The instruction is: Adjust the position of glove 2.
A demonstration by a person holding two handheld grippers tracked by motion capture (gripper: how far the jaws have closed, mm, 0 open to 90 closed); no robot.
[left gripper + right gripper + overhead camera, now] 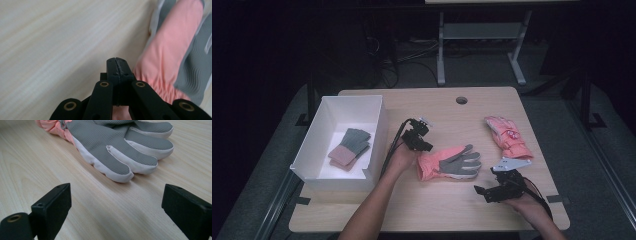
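- The right claw [482, 189] sits nearest the person, low over the table [437, 210], with its jaws spread wide and nothing between them. In the right gripper view it faces the grey fingertips of the pink glove [120, 150] from just short of them.
- That pink glove [449, 163] lies palm up in the middle of the table, cuff toward the left, fingers toward the right.
- The left claw [421, 142] is at the glove's cuff. In the left gripper view its jaws are pressed together; whether a fold of the cuff [160, 75] is pinched between them I cannot tell.
- The step in hand looks like taking up this glove to put it away.
- Next, the left claw needs a sure pinch on the cuff, then a lift left over the wall of the white box [379, 130].
- In the box already lies 1 grey glove [350, 146].
- A 2nd pink glove [508, 136] waits farther right, well apart.
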